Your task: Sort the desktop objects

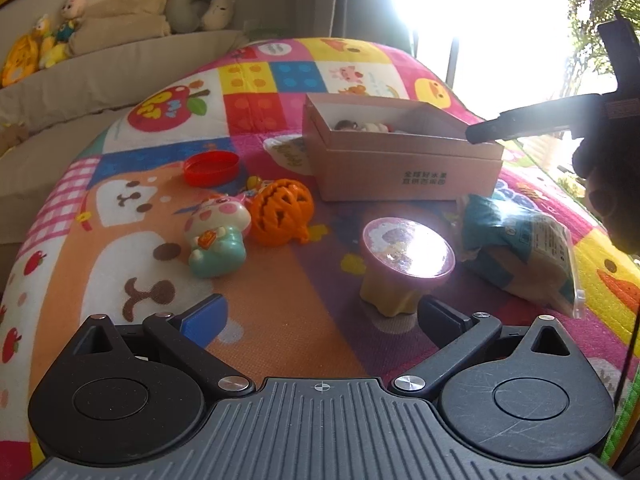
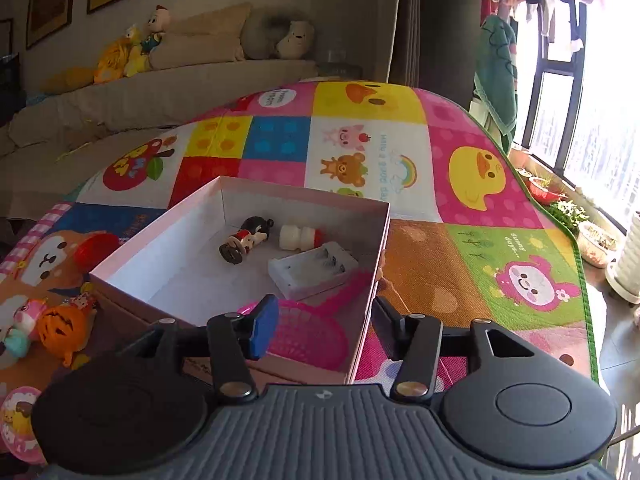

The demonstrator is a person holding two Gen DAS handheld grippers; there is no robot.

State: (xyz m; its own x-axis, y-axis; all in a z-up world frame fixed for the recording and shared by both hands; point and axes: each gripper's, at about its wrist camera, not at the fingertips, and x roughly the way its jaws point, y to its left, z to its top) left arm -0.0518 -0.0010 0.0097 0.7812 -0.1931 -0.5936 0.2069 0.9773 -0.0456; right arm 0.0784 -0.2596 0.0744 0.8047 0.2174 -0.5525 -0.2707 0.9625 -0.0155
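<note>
A pink cardboard box (image 1: 400, 168) stands on a colourful play mat; it also shows in the right wrist view (image 2: 120, 268). Inside lie a small doll (image 2: 246, 240), a white bottle (image 2: 300, 237), a white battery case (image 2: 312, 270) and a pink mesh scoop (image 2: 308, 332). My right gripper (image 2: 324, 324) is open above the box's near corner, over the scoop; it shows in the left wrist view (image 1: 520, 120). My left gripper (image 1: 320, 320) is open and empty, just before a pudding cup (image 1: 406, 264). An orange pumpkin (image 1: 282, 212), a pig toy (image 1: 216, 236), a red lid (image 1: 210, 168) and a snack bag (image 1: 520, 248) lie on the mat.
A beige sofa (image 1: 100, 72) with plush toys runs along the back left. A bright window (image 2: 600, 100) and potted plants (image 2: 560, 200) are on the right past the mat's edge.
</note>
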